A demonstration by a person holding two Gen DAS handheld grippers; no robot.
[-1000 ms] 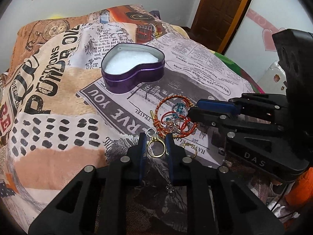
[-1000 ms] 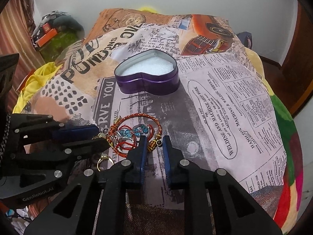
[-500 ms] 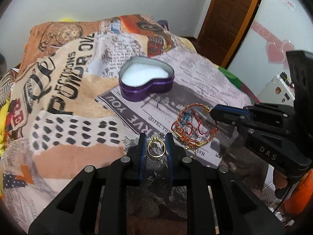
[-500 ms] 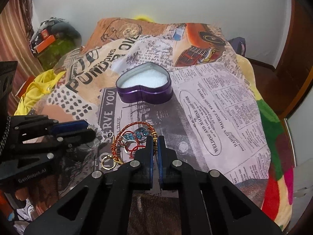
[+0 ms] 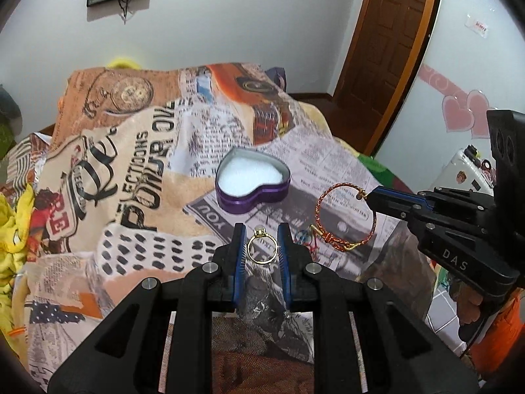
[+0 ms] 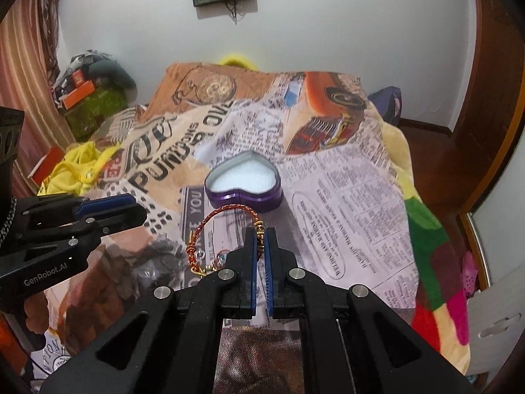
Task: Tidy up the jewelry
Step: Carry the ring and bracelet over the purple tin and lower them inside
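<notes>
Between closed jaws, thin gold ring (image 5: 261,248) stands upright.

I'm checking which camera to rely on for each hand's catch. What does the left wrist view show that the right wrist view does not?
Only the left wrist view shows the gold ring held between the left gripper fingers, plus pink heart wall stickers.

Only the right wrist view shows the right gripper clamped on the bracelet's beads, and an orange box by the curtain.

Both show the red-gold bracelet, lifted, the open purple heart tin and the newspaper-print blanket.
</notes>
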